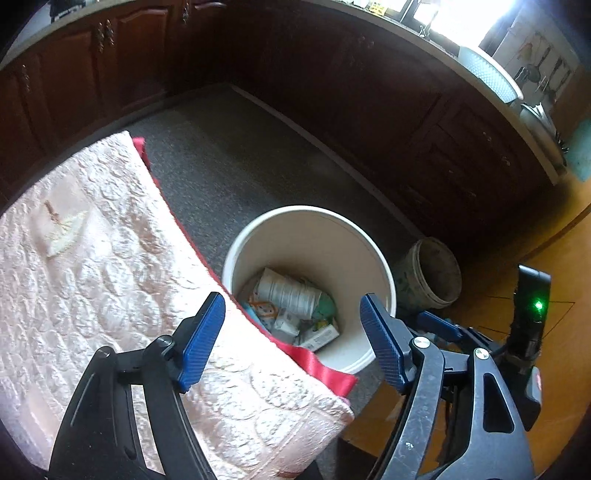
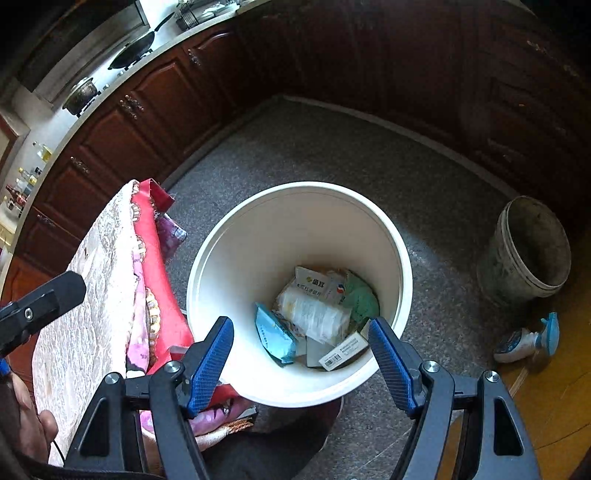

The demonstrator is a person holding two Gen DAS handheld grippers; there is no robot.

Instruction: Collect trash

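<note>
Above a white bin (image 2: 221,266) holding trash (image 2: 317,317), left claw (image 1: 291,339) and right claw (image 2: 301,362) hang released, empty.

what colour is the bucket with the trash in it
White bucket, inside and rim; clearest in the right wrist view.

Looking at a kitchen corner: dark red-brown wooden cabinets (image 2: 155,110) wrapping around two sides, pale countertop (image 2: 110,85) running above. Grey speckled floor (image 2: 332,155) giving way to orange wood flooring (image 1: 554,332) at the right. Strong daylight blowing out a window (image 1: 469,18) above the counter (overexposed, no detail). Wok (image 2: 136,51) and a pot (image 2: 81,94) sitting on the stove. Pink quilted cloth (image 1: 74,266) covering a table at left, red trim showing along its edge.
</note>
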